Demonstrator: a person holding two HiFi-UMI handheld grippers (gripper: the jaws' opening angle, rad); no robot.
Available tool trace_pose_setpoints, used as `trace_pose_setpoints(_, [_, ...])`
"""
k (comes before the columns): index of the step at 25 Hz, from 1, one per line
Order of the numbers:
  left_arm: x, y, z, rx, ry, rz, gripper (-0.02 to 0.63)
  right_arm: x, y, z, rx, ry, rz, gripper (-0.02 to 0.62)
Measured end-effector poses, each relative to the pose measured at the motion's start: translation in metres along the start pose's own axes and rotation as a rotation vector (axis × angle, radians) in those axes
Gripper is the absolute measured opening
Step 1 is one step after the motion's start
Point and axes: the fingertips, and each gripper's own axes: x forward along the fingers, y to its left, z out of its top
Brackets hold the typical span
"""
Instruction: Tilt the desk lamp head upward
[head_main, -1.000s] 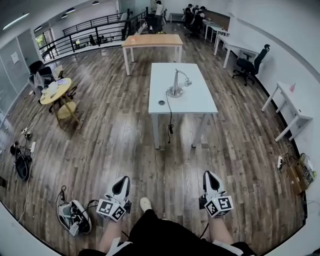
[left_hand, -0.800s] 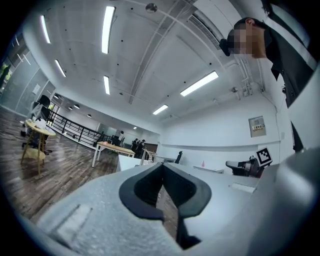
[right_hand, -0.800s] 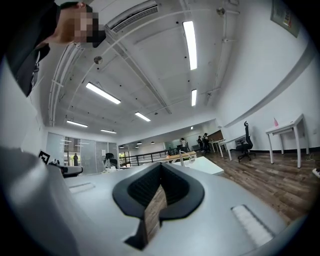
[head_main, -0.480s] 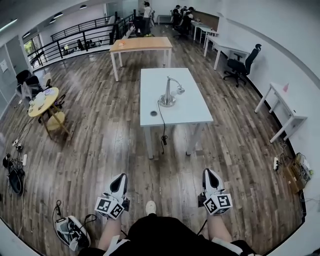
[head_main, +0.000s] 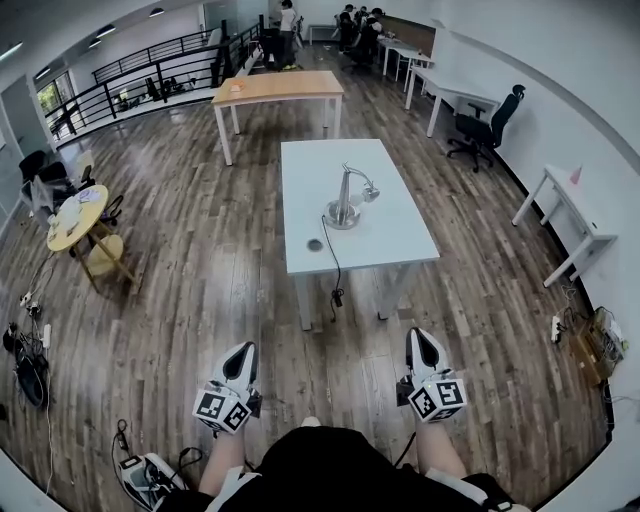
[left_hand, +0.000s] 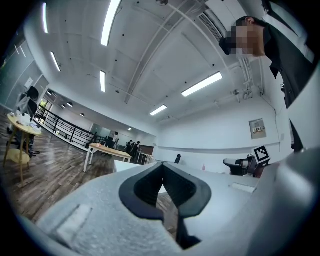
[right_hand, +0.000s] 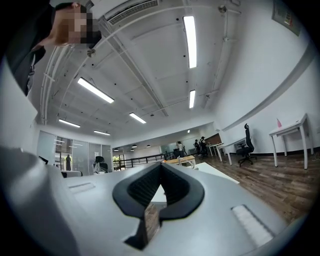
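Silver curved-neck desk lamp (head_main: 345, 198), white rectangular table (head_main: 303, 180), dark wood-plank floor (head_main: 190, 290)

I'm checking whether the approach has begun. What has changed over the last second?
The person has walked forward: the white table with the desk lamp now looks nearer and larger in the head view, and the black-and-white gear on the floor has slid toward the bottom edge. Nothing was grasped or released. Unchanged: left gripper and right gripper shut, empty, held low; lamp untouched.

Head view steeply down, white rectangular desk (head_main: 392, 228) far ahead, gripper views low, angled upward, sharing that desk
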Motion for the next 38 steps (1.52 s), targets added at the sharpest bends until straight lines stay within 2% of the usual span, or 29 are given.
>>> trace_pose_setpoints(5, [0.019,0.032,0.003,0.004,-0.001,-0.022,0.0,0.033,0.013,-0.009,0.012,0.002,-0.005,0.003])
trace_pose_setpoints(10, [0.032,0.046,-0.005,-0.021,0.019,-0.034,0.0,0.049,0.012,-0.021,0.005,0.042,-0.018,0.003])
trace_pose_setpoints(14, [0.038,0.054,-0.015,-0.031,0.048,-0.025,0.0,0.062,0.003,-0.03,0.025,0.059,-0.033,0.003])
trace_pose_setpoints(21, [0.066,0.075,-0.018,-0.017,0.048,0.026,0.0,0.115,-0.013,-0.036,0.03,0.077,0.02,0.003])
trace_pose_setpoints(31, [0.171,0.071,-0.015,0.051,0.032,0.022,0.0,0.206,-0.073,-0.015,0.018,0.041,0.066,0.003])
trace_pose_setpoints(38, [0.235,0.06,-0.019,0.063,0.029,0.012,-0.001,0.245,-0.12,-0.001,0.027,0.017,0.084,0.003])
